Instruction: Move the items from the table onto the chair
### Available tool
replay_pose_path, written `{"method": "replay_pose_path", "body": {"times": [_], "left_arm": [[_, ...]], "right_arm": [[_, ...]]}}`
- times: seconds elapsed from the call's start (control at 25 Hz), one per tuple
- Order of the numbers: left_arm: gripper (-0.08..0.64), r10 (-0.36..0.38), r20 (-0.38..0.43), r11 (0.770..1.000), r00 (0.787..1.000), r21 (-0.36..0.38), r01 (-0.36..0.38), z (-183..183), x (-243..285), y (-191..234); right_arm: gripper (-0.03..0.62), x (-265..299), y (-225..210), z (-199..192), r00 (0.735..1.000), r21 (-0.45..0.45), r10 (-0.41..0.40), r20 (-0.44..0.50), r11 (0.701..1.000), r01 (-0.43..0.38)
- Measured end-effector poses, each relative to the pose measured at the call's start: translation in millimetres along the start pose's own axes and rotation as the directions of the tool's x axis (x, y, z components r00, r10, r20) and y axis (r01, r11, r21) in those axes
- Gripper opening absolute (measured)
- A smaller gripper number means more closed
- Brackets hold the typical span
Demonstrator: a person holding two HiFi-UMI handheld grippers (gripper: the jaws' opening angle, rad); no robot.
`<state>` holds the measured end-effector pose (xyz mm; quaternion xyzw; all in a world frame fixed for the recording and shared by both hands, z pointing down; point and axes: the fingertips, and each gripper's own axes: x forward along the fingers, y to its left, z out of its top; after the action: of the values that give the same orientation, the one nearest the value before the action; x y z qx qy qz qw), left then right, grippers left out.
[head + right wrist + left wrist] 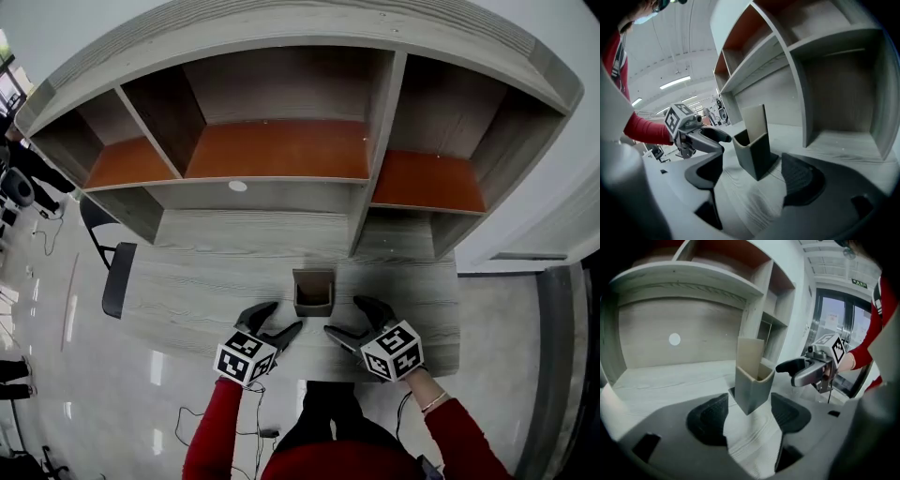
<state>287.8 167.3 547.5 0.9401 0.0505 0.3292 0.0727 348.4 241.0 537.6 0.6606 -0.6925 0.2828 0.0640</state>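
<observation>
Approach step. Box (313,292) on counter (206,272), untouched. Left gripper (284,316), right gripper (345,316) flank box, fingers (708,420) wide open, empty. Next, likely: grip box walls, lift, carry to chair (117,279) well left of box.

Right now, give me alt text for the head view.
A small grey open-top box stands on a wood-grain desk between the open left gripper and open right gripper, neither touching it. Behind it rises a shelf unit with orange-lined cubbies.
</observation>
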Motion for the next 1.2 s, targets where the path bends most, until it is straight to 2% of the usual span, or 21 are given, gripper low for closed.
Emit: {"method": "replay_pose_path", "body": {"times": [0.04,0.12,0.28,0.48,0.6,0.68,0.8,1.0,1.2], "left_arm": [[0.293,-0.023,0.004,1.000,1.000,-0.017,0.023,-2,6,4],[0.313,-0.076,0.038,0.997,0.996,-0.031,0.077,-1,17,9],[0.330,-0.150,0.059,0.988,0.987,0.031,0.148,2,35,15],[0.331,-0.213,0.085,0.977,0.973,0.041,0.210,2,45,15],[0.327,-0.241,0.077,0.969,0.967,0.064,0.237,0,46,11],[0.283,-0.266,0.075,0.962,0.961,0.090,0.259,1,48,5],[0.261,-0.272,0.087,0.960,0.958,0.090,0.265,4,50,3],[0.238,-0.255,0.090,0.966,0.963,0.067,0.250,8,41,0],[0.236,-0.238,0.128,0.967,0.963,0.128,0.222,40,19,-9]], "right_arm": [[0.403,9,-2,-3,1.000,-0.020,0.007,-0.016,1.000,-0.008],[0.427,24,-5,-8,0.998,-0.083,0.021,-0.052,0.996,-0.025],[0.430,51,-4,-13,0.994,-0.162,0.054,-0.090,0.984,-0.068],[0.428,66,-10,-13,0.995,-0.159,0.056,-0.086,0.985,-0.069],[0.425,68,-7,-15,0.990,-0.181,0.088,-0.107,0.978,-0.106],[0.384,67,-5,-17,0.984,-0.190,0.124,-0.129,0.971,-0.147],[0.344,67,-9,-15,0.981,-0.177,0.143,-0.134,0.970,-0.166],[0.333,63,-4,-11,0.983,-0.136,0.135,-0.121,0.979,-0.151],[0.333,44,6,23,0.990,-0.195,0.118,-0.073,0.972,-0.130]]}}
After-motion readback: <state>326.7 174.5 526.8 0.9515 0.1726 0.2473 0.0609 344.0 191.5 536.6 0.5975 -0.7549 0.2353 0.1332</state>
